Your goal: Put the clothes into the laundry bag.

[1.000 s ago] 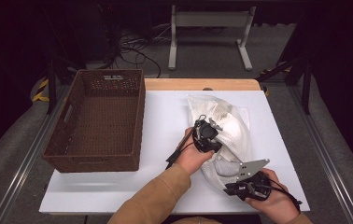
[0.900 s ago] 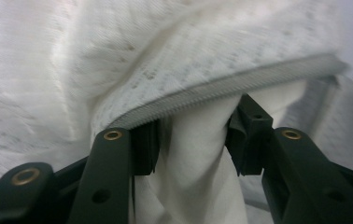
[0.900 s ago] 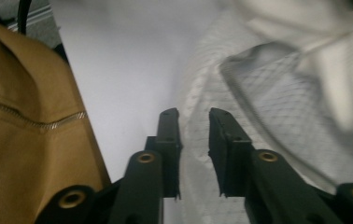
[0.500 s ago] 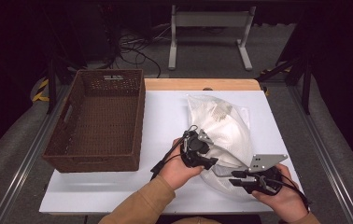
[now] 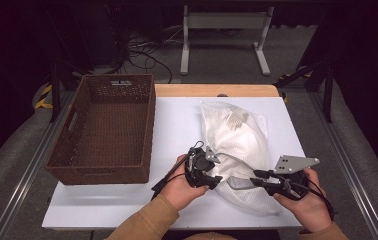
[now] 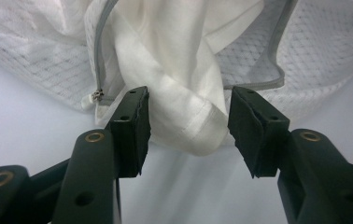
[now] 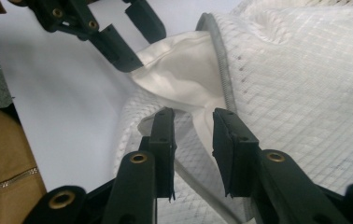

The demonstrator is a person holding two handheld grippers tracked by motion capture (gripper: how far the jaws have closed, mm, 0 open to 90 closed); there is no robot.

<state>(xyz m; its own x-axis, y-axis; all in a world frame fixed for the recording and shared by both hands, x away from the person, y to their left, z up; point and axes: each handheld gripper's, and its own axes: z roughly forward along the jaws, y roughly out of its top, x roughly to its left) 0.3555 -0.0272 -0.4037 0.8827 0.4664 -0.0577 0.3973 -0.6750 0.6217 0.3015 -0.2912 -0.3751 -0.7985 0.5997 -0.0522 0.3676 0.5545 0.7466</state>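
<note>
The white mesh laundry bag (image 5: pixel 239 150) lay on the white table (image 5: pixel 127 210), its long axis running away from the person toward the far edge, with its unzipped mouth at the near end, between the two hands. A fold of white cloth (image 6: pixel 184 116) spilled out of that mouth toward the left gripper (image 5: pixel 204 172), and this was the relation everything hung on: in the left gripper view the hemmed fold sat squarely between the parted jaws, which stood wide on either side of it and were not yet pinching it. The right gripper (image 5: pixel 247 182) came at the mouth from the other side, its jaws close together astride the bag's lower mesh lip beside the grey zipper edge (image 7: pixel 221 79); whether they had actually bitten down on the mesh I could not tell from that angle. The left gripper was plainly the nearer to the cloth, so I judged it would close and draw the fold out toward the person's left while the right steadied the bag. The brown wicker basket (image 5: pixel 77 172) stood empty on that side, just beside the left hand, with bare tabletop between it and the bag, open room for a pull.
</note>
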